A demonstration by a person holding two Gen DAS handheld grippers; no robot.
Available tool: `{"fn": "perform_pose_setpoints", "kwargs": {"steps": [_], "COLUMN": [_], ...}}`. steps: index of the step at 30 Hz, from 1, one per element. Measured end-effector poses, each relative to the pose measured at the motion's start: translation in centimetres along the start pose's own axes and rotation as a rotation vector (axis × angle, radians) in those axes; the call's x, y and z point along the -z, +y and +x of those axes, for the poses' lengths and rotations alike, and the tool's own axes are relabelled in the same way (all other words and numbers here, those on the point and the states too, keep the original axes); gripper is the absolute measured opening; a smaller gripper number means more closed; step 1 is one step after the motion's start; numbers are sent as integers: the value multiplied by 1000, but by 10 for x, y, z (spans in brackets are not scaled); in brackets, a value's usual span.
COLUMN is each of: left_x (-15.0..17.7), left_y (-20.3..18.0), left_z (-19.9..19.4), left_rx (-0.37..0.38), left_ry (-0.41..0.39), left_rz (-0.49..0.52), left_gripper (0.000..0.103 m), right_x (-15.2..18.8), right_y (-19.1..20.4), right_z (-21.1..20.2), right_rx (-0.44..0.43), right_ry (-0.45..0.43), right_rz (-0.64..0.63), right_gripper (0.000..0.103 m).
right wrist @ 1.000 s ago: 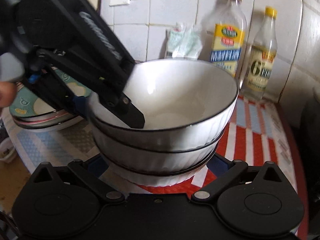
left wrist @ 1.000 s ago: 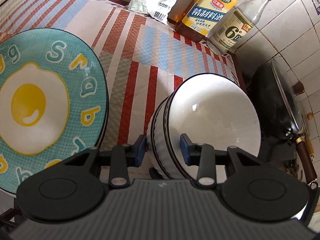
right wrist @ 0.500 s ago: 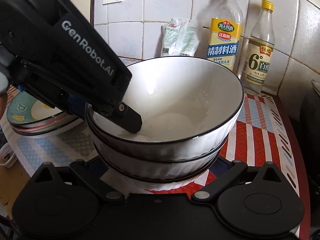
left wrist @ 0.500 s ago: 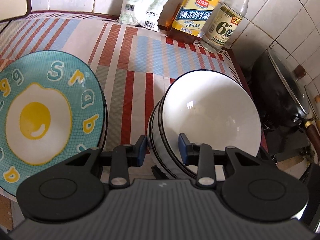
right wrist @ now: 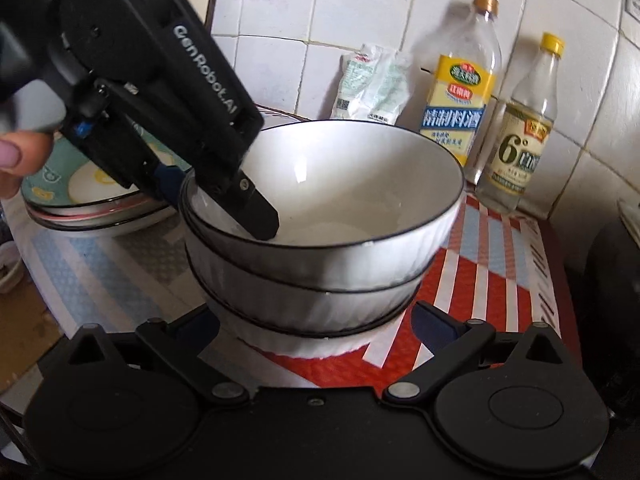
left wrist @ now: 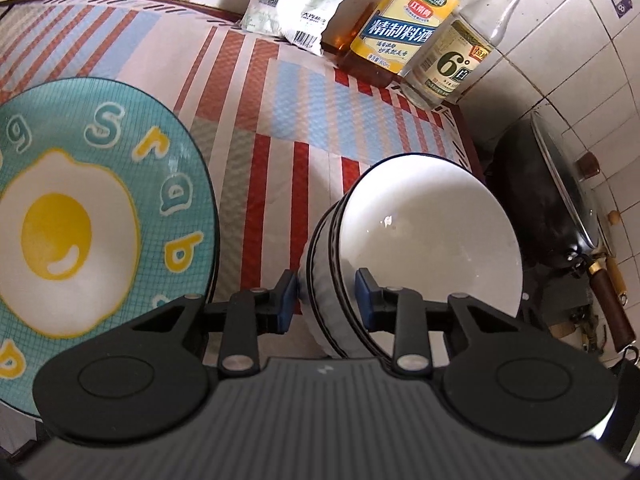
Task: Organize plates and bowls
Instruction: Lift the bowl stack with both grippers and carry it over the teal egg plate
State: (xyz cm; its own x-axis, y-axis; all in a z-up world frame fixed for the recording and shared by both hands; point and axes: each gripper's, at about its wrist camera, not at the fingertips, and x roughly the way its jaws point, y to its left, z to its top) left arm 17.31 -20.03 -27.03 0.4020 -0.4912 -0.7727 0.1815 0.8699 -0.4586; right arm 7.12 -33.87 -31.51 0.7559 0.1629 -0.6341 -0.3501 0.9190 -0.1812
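Left gripper (left wrist: pixel 326 300) has narrowed slightly, its blue pads straddling the rims of the stacked white ribbed ceramic bowls (left wrist: pixel 432 232); whether they press yet I cannot tell. Right gripper (right wrist: pixel 316 320) stays spread round the stack's base. Beyond the left jaws, the teal egg-print plate (left wrist: pixel 100 200) is already stacked; bowls look nearly settled.

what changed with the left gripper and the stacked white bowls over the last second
The left gripper narrowed its jaws on the wall of the stacked white ribbed bowls with black rims, one finger inside, one outside; whether the pads now press is unclear. The right gripper kept its wide-open jaws around the bottom bowl. The bowls, the teal plate with the fried-egg print and the bottles stayed put.
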Motion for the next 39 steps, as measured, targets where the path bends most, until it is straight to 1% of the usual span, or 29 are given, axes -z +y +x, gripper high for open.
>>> {"fn": "perform_pose_setpoints", "kwargs": {"steps": [2,5,9,13,22,29,33,36,39], "left_x": [1,2,6,11,20,27,29,31,32], "left_y": [0,-2,-13,-19,-25,-24,-10,5,24], "left_z": [1,0,-3,-9,-33,-75,-106,-129,-147], "left_rx": [3,-1,-19,-38,-40,-44,-59,-88,-125], "left_ry": [-7,-14,-26,-32,-16,-31,-40,-51,-80], "left_rz": [4,40,143,170,169,132,89,69,58], "left_gripper": [30,30,30,30,30,30,30,30,30], "right_x": [-2,-5,-2,-1,-4,-23,-42,-57,-71], "right_y": [1,7,9,11,18,32,48,66,85], "right_z": [5,12,8,2,-19,-46,-60,-66,-64], "right_rx": [0,37,53,51,43,24,-6,-45,-80], "right_ry": [-14,-17,-29,-16,-15,-11,-15,-23,-49], "right_rz": [-3,-2,35,51,59,35,0,-28,-45], "right_gripper": [103,103,103,103,103,103,103,103,103]}}
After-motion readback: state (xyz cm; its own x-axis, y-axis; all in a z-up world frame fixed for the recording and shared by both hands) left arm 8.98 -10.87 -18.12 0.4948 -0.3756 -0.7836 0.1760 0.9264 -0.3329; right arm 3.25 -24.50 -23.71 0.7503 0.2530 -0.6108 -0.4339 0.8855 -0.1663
